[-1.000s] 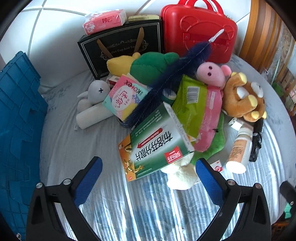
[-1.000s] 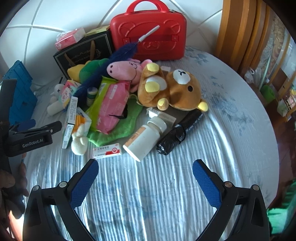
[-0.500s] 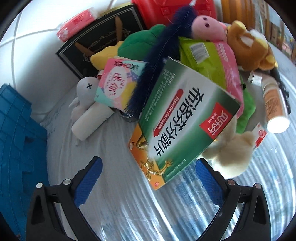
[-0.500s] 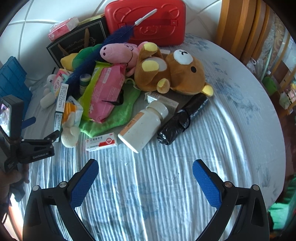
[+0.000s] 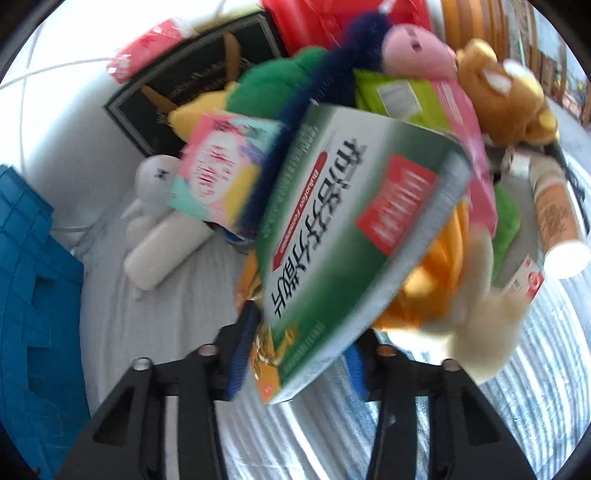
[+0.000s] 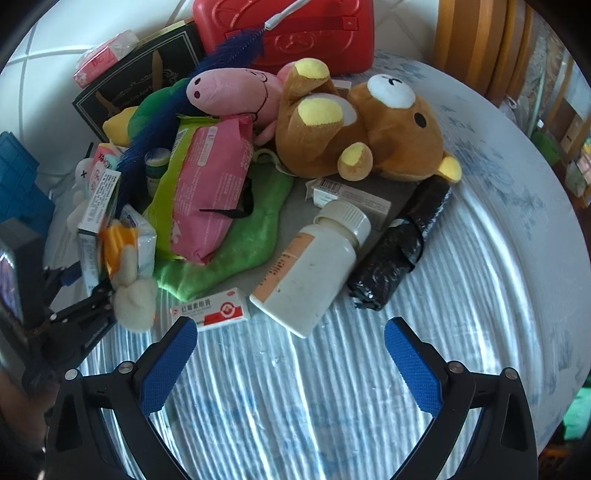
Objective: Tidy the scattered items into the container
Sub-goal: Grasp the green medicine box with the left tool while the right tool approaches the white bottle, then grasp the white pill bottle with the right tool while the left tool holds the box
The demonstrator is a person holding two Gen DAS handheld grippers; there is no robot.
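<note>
A green medicine box [image 5: 354,229] lies tilted on top of the pile, over a cream and orange plush [image 5: 480,321]. My left gripper [image 5: 299,362] is closing its jaws, and both blue pads sit against the box's near end. The picture is blurred there. The right wrist view shows that same box [image 6: 98,218] at the left edge of the heap. My right gripper [image 6: 291,354] hangs open just above the bedsheet, in front of a white pill bottle [image 6: 310,266] and a small red and white box [image 6: 210,308]. The blue crate [image 5: 29,295] stands at the left.
The heap holds a brown bear [image 6: 388,125], a pink pig [image 6: 229,92], a pink pack [image 6: 214,184], a green cloth [image 6: 240,251] and a black roll [image 6: 399,243]. A red case [image 6: 314,33] and black gift bag [image 6: 125,92] stand behind. Wooden furniture [image 6: 469,48] is at right.
The left jaws went from wide apart to closed in on the green box, whose near end now sits between the pads. The right gripper sank closer to the white bottle.
</note>
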